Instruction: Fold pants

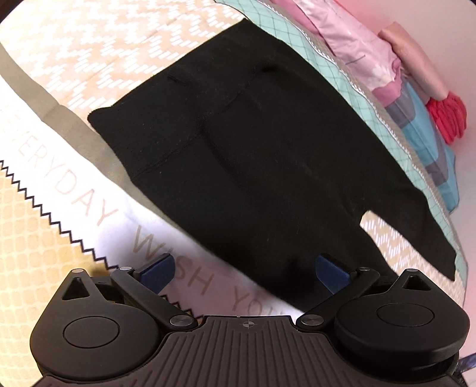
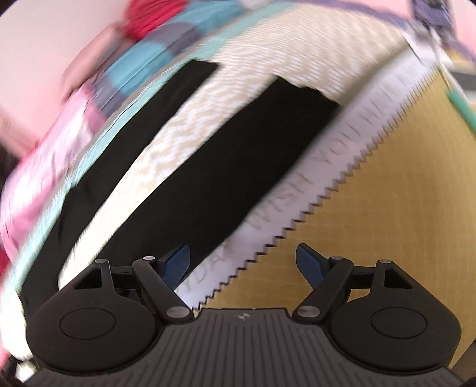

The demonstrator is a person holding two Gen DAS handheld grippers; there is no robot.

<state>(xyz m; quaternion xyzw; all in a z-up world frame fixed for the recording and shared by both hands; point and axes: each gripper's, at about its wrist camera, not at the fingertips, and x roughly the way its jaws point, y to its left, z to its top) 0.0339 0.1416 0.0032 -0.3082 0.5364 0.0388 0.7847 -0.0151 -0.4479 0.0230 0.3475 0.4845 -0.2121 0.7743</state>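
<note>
The black pants are lying spread flat on a bed, on a patterned bedspread with cream and white zigzag print and a pale band of lettering. In the left wrist view the waist end is pointing away and the two legs are splitting apart at the lower right. In the right wrist view, which is blurred, the two legs are running as long dark strips with a wedge of bedspread showing between them.

The left tool is hanging just over the near edge of the pants with its jaws spread wide, holding nothing. The right tool is also released and empty, its jaws straddling the sawtooth border beside the nearer leg.

The cloth is looking soft, thin and light, probably a stretchy knit, so it is likely going to sag and slide rather than hold a crease. Pinching it at a firm edge, such as the waistband or a leg hem, is looking like the safest hold.

Beyond the pants, along a pink wall, a pile of bedding in pink, blue and red is sitting near the far leg.
</note>
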